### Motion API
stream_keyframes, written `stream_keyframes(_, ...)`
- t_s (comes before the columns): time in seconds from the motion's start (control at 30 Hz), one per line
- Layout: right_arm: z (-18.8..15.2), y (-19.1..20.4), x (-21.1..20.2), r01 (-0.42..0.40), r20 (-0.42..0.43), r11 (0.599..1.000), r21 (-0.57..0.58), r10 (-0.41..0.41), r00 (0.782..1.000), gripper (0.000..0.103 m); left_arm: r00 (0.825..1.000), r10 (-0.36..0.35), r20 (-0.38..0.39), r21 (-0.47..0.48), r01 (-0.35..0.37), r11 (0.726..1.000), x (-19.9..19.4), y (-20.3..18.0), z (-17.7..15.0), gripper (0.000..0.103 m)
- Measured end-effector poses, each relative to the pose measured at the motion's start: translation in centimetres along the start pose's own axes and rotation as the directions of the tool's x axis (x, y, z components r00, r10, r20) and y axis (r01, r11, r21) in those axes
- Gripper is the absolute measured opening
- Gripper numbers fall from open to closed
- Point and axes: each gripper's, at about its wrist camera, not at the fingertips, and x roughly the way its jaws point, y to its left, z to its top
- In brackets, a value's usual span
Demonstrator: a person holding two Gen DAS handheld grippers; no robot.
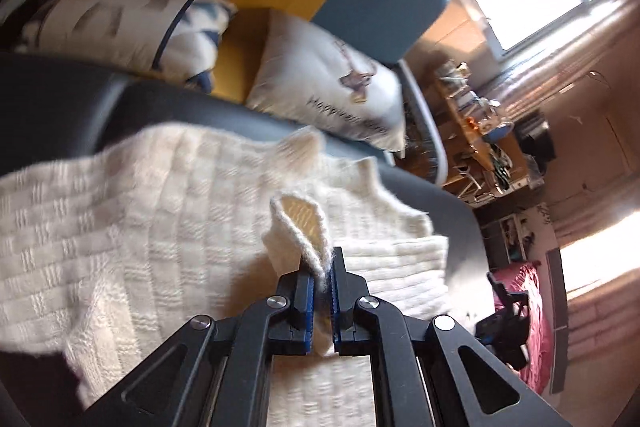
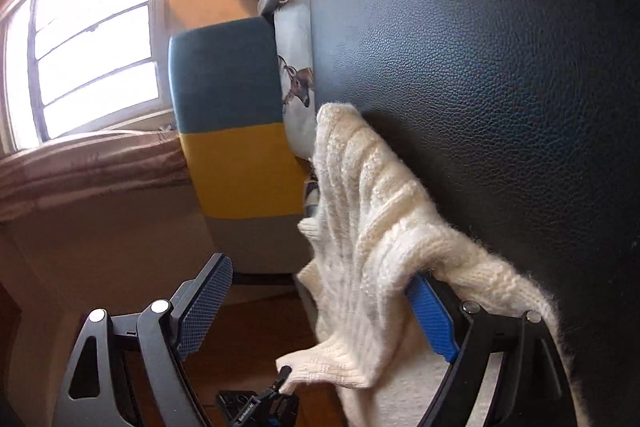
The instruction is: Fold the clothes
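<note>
Cream knit sweater (image 1: 140,211) sprawls across a black cushion (image 2: 480,67); left gripper (image 1: 321,291) pinches a fold, right gripper (image 2: 320,311) gapes wide, cloth draped over one finger.

A dark leather-like surface (image 1: 100,107) carries the work; its pebbled grain is plain in the right wrist view (image 2: 480,87), where it fills the frame from twelve o'clock round to five. Directly on it lies a cream knitted garment (image 1: 140,219), spread wide toward nine o'clock in the left wrist view, its ragged edge reaching two o'clock. One fold of the knit stands up off the surface near the centre. In the right wrist view the same knit (image 2: 360,227) drapes from the surface's edge at the centre down toward six o'clock.
</note>
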Motion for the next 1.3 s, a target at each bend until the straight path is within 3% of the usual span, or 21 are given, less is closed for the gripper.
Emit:
stream_keyframes(0.1,-0.1,1.3,0.6,0.118,0.001,0.987,-0.107,-0.119,0.993,0.085,1.000,0.011,-0.009,-0.052,-0.011,0.999,0.7,2.5,-0.3,0.007)
stream_keyframes(0.17,-0.1,2.2,0.9,0.202,0.027,0.960,-0.196,-0.200,0.979,0.070,1.000,0.030,-0.008,-0.067,-0.030,0.997,1.0,3.8,-0.3,0.007)
stream_keyframes(0.23,-0.4,2.9,1.7,0.269,0.026,0.919,-0.288,-0.274,0.961,0.064,0.999,0.052,-0.005,-0.042,-0.053,0.998,1.1,4.0,0.0,0.007)
stream_keyframes(0.37,-1.6,3.7,3.1,0.376,0.043,0.799,-0.470,-0.405,0.913,0.043,0.993,0.113,0.023,0.097,-0.115,0.989,1.0,2.4,0.9,0.007)
stream_keyframes(0.47,-2.8,3.9,3.6,0.430,0.073,0.703,-0.567,-0.476,0.876,0.036,0.991,0.116,0.069,0.217,-0.129,0.968,0.0,0.7,0.6,0.007)
stream_keyframes(0.53,-3.1,4.2,3.7,0.452,0.101,0.656,-0.605,-0.500,0.860,0.032,0.987,0.112,0.112,0.295,-0.141,0.945,-1.0,-0.4,0.2,0.007)
stream_keyframes(0.63,-3.9,4.9,3.6,0.457,0.143,0.597,-0.659,-0.497,0.856,0.031,0.978,0.102,0.181,0.364,-0.163,0.917,-2.4,-1.2,-0.6,0.007)
stream_keyframes(0.7,-4.5,4.8,4.6,0.465,0.130,0.561,-0.685,-0.535,0.835,0.031,0.974,0.201,0.102,0.330,-0.224,0.917,-0.1,1.1,-0.5,0.007)
stream_keyframes(0.77,-5.2,4.7,5.1,0.473,0.144,0.523,-0.709,-0.550,0.823,0.032,0.959,0.284,0.000,0.283,-0.273,0.920,2.2,3.7,-0.4,0.007)
stream_keyframes(0.87,-5.4,5.0,5.5,0.495,0.166,0.494,-0.715,-0.568,0.806,0.027,0.977,0.209,-0.051,0.145,-0.200,0.969,2.0,6.9,-0.3,0.011)
stream_keyframes(0.9,-5.0,4.9,5.3,0.493,0.157,0.517,-0.700,-0.562,0.812,0.026,0.983,0.173,-0.059,0.091,-0.168,0.982,1.6,7.7,-0.1,0.011)
stream_keyframes(1.1,-3.1,4.1,4.2,0.459,0.100,0.646,-0.610,-0.512,0.853,0.025,0.984,0.164,-0.073,0.018,-0.163,0.986,0.3,8.4,0.5,0.012)
stream_keyframes(1.2,-2.1,2.9,3.5,0.381,0.019,0.778,-0.500,-0.430,0.903,0.029,0.984,0.159,-0.080,-0.018,-0.160,0.987,-0.4,8.8,0.7,0.021)
stream_keyframes(1.3,-1.7,2.6,3.2,0.366,0.006,0.800,-0.476,-0.413,0.911,0.029,0.981,0.178,-0.079,-0.020,-0.180,0.983,-0.6,8.7,0.8,0.029)
